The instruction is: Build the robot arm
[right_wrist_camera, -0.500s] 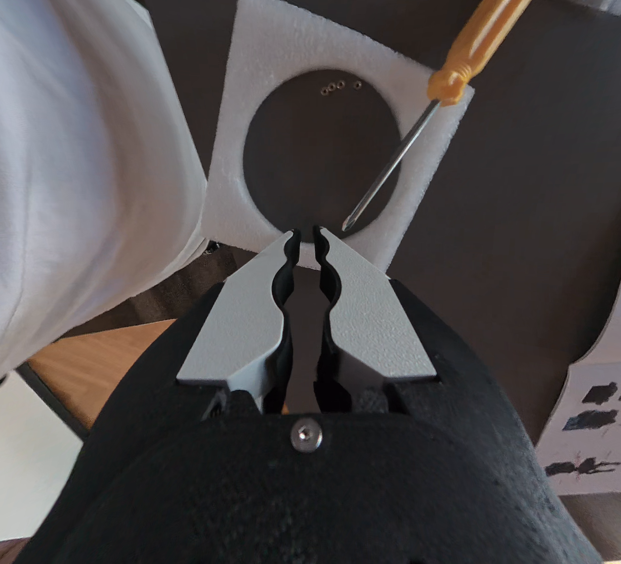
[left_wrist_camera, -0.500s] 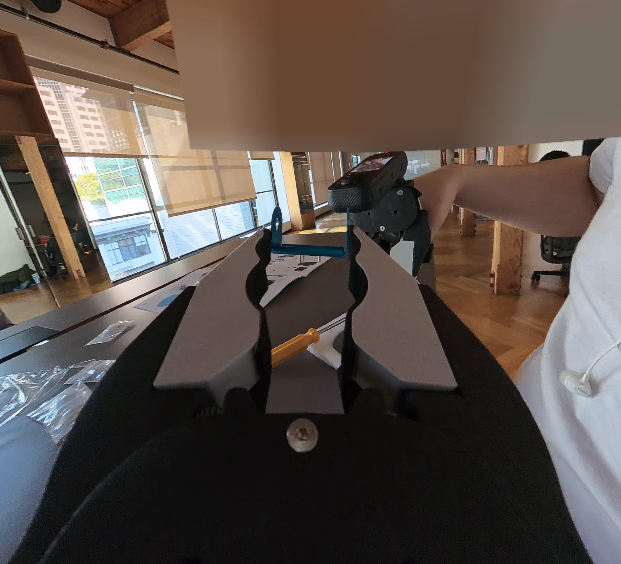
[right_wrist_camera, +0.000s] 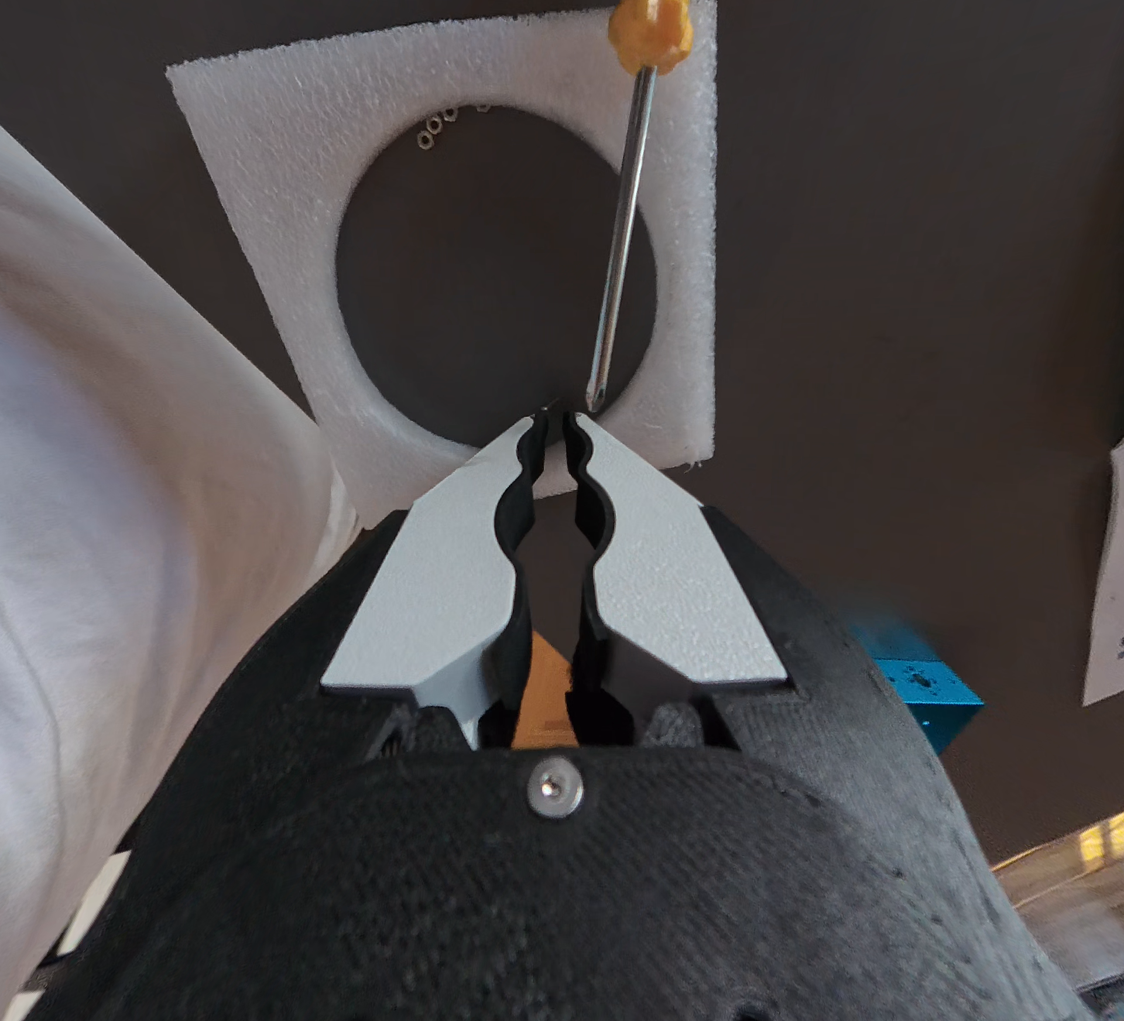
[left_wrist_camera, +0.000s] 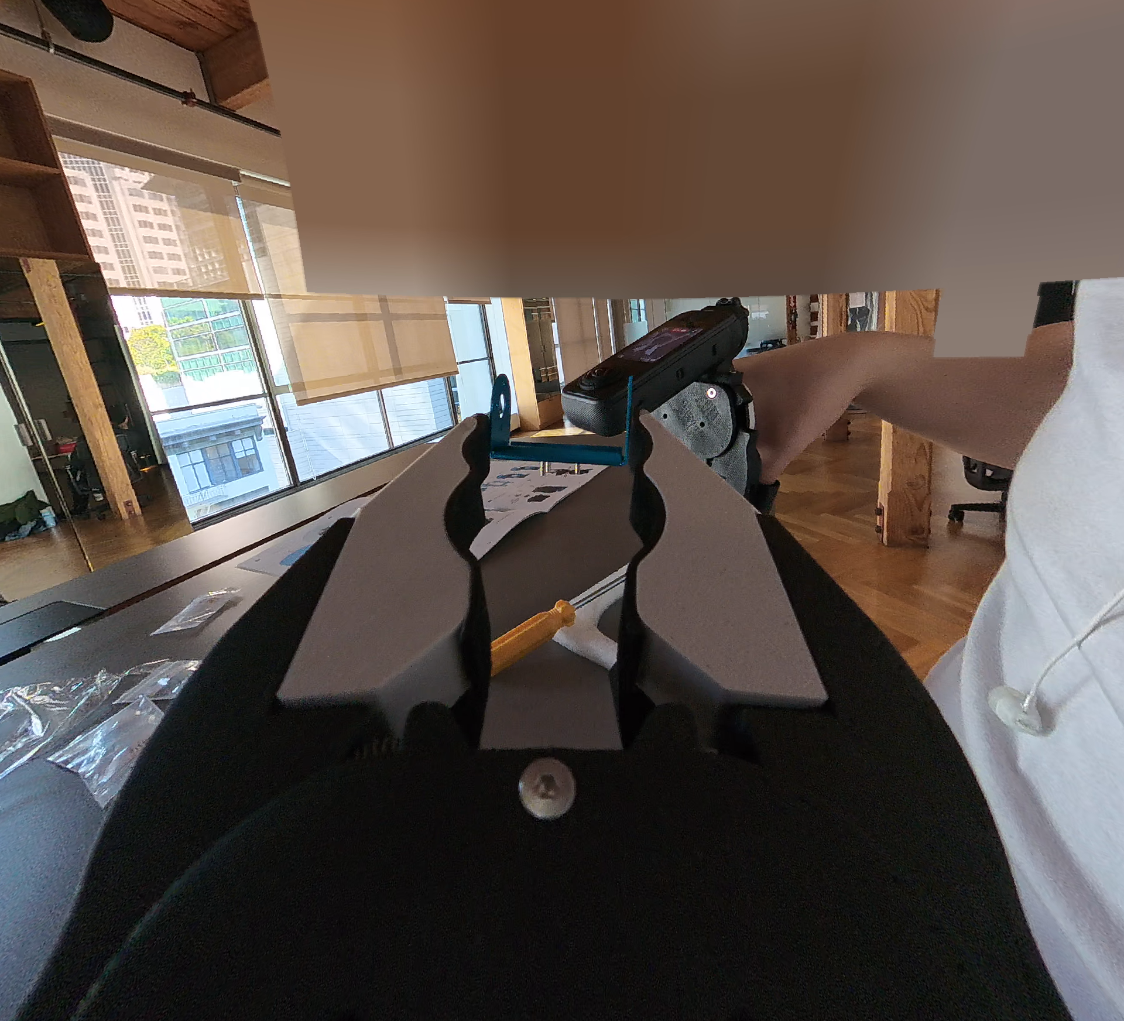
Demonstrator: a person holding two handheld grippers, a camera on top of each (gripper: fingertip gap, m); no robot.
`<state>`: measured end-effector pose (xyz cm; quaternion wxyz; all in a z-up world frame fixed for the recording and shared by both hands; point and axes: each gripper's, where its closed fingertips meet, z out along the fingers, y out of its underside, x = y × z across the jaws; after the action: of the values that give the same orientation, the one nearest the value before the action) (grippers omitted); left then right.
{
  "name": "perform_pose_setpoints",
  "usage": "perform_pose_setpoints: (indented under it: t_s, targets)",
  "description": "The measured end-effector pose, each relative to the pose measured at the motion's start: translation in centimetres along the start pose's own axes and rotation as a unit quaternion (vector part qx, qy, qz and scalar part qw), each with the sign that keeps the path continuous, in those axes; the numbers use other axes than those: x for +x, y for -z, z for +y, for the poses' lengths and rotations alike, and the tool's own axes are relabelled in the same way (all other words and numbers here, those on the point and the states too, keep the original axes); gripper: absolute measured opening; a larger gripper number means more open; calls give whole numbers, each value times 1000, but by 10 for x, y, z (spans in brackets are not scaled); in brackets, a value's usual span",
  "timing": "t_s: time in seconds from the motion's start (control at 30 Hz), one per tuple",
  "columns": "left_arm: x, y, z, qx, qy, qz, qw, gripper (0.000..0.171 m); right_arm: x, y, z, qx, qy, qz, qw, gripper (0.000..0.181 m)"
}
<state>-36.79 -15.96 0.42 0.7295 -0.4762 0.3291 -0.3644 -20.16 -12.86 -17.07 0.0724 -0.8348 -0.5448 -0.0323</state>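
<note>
A: Left wrist view: the left gripper (left_wrist_camera: 561,432) pinches a blue bracket (left_wrist_camera: 556,451) across its two upright tabs, raised above the black table (left_wrist_camera: 182,560). Thin bent metal, stiff and light; that seems a sound hold.

B: Right wrist view?

A: The right gripper (right_wrist_camera: 555,415) hangs nearly closed over a white foam frame (right_wrist_camera: 255,152), something tiny perhaps between the tips; I cannot tell. An orange screwdriver (right_wrist_camera: 626,189) lies across it, small nuts (right_wrist_camera: 435,131) inside. No writing is legible.
</note>
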Motion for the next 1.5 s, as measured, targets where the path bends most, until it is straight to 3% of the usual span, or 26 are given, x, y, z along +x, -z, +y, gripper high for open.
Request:
perform_pose_setpoints:
  t_s: [0.5,0.83,1.03,1.13,1.3,1.5]
  targets:
    - [0,-1,-4,9,3,16,1000,44,0,-3,-2,10,-107,-15,994,6]
    - [0,-2,-2,4,2,16,1000,44,-3,-3,-2,22,-104,-47,993,1]
    - [2,-3,19,-26,7,22,999,44,-9,17,-11,94,-75,-64,991,2]
    - [8,-8,37,-55,-3,36,998,44,-19,44,-23,155,-75,-120,978,2]
    - [23,-23,44,-57,-18,68,996,44,-27,100,-50,242,-61,-259,933,1]
    - [31,-41,51,-66,-44,77,994,44,-38,144,-82,213,0,-374,903,1]
